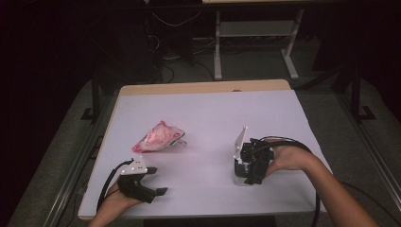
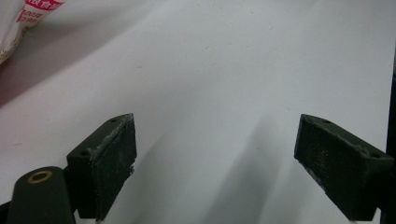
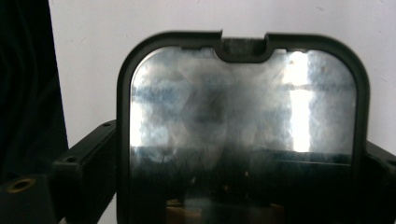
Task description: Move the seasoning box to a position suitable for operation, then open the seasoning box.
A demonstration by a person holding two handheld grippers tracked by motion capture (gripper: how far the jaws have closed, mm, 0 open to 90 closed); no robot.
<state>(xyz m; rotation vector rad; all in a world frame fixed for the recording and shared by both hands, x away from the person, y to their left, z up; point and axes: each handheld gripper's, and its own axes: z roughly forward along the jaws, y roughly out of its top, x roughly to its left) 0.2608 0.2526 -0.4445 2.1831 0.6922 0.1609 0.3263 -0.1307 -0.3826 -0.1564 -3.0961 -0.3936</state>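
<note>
The right tool (image 1: 247,176) points nearly straight down onto the white surface (image 1: 213,109) at about 4 o'clock from its middle, and the box (image 1: 240,180) stands right under it. In the right gripper view the box (image 3: 243,140), with its black rim and shiny pane, sits between the jaws of the right tool (image 3: 238,191). They stand wide and flank its two sides, and I cannot tell whether the pads press on the rim or merely lie against it. The hand comes in from 4 o'clock with the wrist bent over, palm toward the middle of the surface. The left tool (image 1: 156,182) rests low at 7 o'clock, lying almost level and aimed toward 3 o'clock. Its jaws are spread wide with nothing between them, as the left gripper view of this tool (image 2: 215,168) shows over bare surface. The packet (image 1: 158,137) lies at roughly 12 o'clock from it, long axis running 8 to 2 o'clock, and its corner (image 2: 18,23) shows at 10 o'clock in that view. The left hand is clearly nearer the packet, so I would expect a turn toward 12 o'clock before any reach.
</note>
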